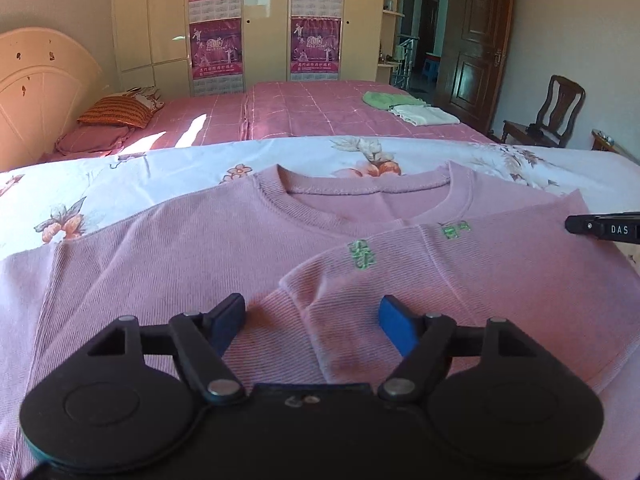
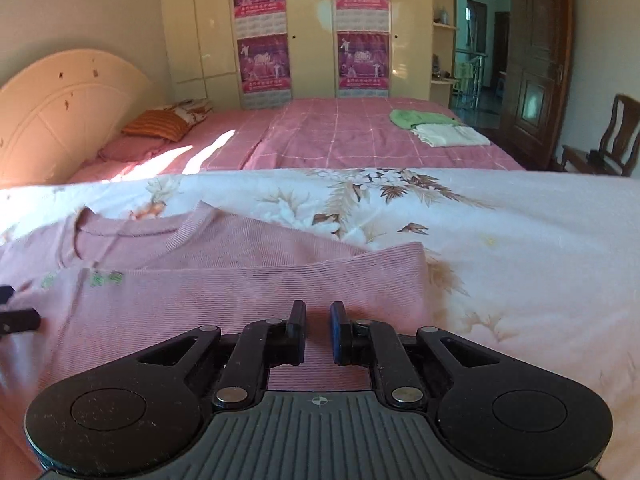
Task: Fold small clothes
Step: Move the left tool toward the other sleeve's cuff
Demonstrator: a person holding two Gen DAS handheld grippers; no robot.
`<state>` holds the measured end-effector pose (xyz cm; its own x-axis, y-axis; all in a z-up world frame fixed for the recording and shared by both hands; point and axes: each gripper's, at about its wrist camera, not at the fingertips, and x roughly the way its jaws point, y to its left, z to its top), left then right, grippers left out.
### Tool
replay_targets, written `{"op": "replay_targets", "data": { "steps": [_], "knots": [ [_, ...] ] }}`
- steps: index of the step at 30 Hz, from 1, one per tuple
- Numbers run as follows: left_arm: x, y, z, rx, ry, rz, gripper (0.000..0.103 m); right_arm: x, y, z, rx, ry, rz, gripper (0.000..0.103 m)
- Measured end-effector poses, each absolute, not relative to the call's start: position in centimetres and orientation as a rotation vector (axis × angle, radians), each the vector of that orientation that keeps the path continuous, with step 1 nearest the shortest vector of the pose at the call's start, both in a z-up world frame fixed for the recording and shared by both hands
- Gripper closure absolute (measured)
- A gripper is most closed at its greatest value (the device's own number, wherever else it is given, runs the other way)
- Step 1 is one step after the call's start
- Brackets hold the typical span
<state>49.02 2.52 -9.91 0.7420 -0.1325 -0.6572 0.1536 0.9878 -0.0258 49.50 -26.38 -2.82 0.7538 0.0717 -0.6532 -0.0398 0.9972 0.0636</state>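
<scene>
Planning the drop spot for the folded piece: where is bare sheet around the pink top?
Free: white floral sheet to the right of the pink ribbed knit top, out to the sheet's far edge, and a narrower strip beyond its round neckline. Crowded: the top's middle, where a folded-over sleeve lies.

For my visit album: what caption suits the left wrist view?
Open left gripper over a pink sweater, one sleeve folded across it, on a floral sheet.

A pink ribbed sweater (image 1: 200,248) lies flat, neckline away from the left claw (image 1: 312,322), one sleeve (green embroidery on it) folded across the chest just ahead of its fingers.
</scene>
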Motion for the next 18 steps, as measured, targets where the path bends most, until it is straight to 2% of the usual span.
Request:
{"op": "replay_targets", "data": {
  "steps": [2,6,10,11,12,13,14,16,17,18],
  "knots": [
    [48.7,3.1,-10.1,0.016,0.706,-0.163,0.027,50.3,-28.7,-3.2,0.165,0.725,0.050,0.094],
    [48.7,2.6,-10.0,0.049,0.704,-0.155,0.026,50.4,-27.6,-3.1,0.071,0.723,0.040,0.093],
    [47.9,2.6,-8.7,0.065,0.717,-0.122,0.028,49.3,-27.9,-2.9,0.093,0.723,0.028,0.093],
    [47.0,2.8,-8.1,0.066,0.691,-0.120,0.028,48.4,-27.7,-2.3,0.077,0.722,0.015,0.088],
    [46.1,3.1,-7.6,0.052,0.667,-0.131,0.027,47.4,-27.7,-1.8,0.061,0.704,-0.001,0.079],
    [45.5,3.3,-7.5,0.029,0.670,-0.144,0.027,46.0,-27.8,-1.5,0.057,0.678,0.008,0.049],
    [45.1,3.3,-7.6,0.014,0.686,-0.157,0.027,44.6,-27.8,-1.3,0.063,0.669,0.040,0.045],
    [44.3,3.0,-8.3,0.018,0.704,-0.169,0.028,42.8,-27.6,-1.7,0.056,0.690,0.069,0.049],
    [44.1,2.8,-8.9,0.027,0.723,-0.172,0.028,42.1,-27.4,-2.1,0.039,0.710,0.059,0.059],
    [43.6,2.7,-9.4,0.036,0.721,-0.166,0.027,41.5,-27.3,-2.6,0.032,0.728,0.049,0.062]
  ]
}}
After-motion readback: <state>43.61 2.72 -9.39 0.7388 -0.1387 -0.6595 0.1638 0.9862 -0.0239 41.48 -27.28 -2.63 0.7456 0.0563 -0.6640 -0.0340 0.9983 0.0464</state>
